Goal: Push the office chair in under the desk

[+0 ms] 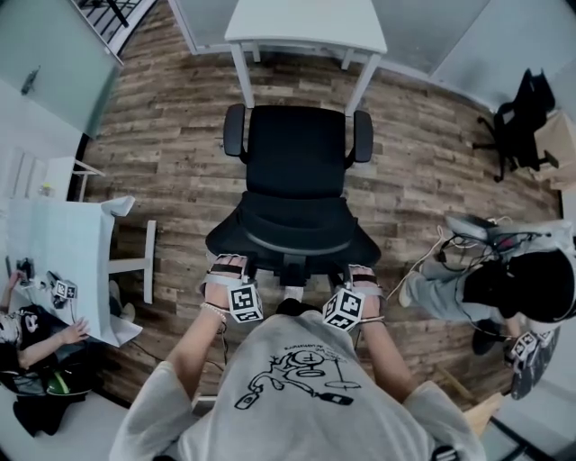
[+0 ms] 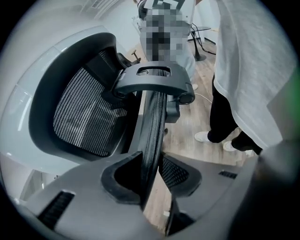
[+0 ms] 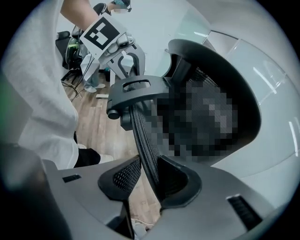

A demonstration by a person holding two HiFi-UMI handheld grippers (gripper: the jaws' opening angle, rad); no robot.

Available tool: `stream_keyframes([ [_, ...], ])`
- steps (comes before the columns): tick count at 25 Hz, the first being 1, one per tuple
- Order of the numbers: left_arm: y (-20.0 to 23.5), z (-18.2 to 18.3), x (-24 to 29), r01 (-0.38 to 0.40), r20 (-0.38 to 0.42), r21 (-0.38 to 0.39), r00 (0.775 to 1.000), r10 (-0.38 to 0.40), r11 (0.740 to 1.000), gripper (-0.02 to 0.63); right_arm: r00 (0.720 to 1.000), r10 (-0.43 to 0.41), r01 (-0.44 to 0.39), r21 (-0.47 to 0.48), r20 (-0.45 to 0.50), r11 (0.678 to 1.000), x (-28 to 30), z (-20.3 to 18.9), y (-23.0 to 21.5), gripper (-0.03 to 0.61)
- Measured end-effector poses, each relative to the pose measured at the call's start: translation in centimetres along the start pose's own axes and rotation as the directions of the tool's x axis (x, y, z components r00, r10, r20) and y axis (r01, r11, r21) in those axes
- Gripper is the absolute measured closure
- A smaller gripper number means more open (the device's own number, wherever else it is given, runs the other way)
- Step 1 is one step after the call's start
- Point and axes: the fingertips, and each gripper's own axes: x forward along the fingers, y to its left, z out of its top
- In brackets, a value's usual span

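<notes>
Head view: chair [image 1: 295, 171] stands on the wood floor [image 1: 162, 162], seat facing the white surface [image 1: 306, 27] at 12 o'clock. The seat front is near the surface's legs and not yet under it. Backrest [image 1: 292, 230] is at the seat's 6 o'clock, nearest me. My left gripper [image 1: 225, 270] is at the backrest's 8 o'clock, my right gripper [image 1: 362, 277] at its 4 o'clock. In the left gripper view, my fingers [image 2: 119, 180] are narrow, pinching the backrest's mesh edge. In the right gripper view, fingers [image 3: 180, 180] clamp the same edge.
</notes>
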Motion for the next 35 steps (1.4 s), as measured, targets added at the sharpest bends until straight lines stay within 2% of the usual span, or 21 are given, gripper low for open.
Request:
stream_keyframes([
  [16, 7.5, -0.4, 4.7, -0.010, -0.045, -0.052, 0.999, 0.008, 0.999, 0.499, 1.000, -0.014, 0.014, -0.029, 0.013, 0.999, 4.3, 1.2, -7.3, 0.439],
  [29, 12.6, -0.3, 7.7, -0.003, -0.027, -0.030, 1.000, 0.002, 1.000, 0.499, 1.000, -0.010, 0.009, -0.022, -0.012, 1.000, 7.0, 1.8, -12.4, 0.439],
  [35, 13.6, -0.2, 8.3, 0.008, -0.011, -0.019, 1.000, -0.008, 1.000, 0.499, 1.000, 0.003, -0.003, 0.000, -0.029, 1.000, 7.6, 2.0, -13.4, 0.439],
])
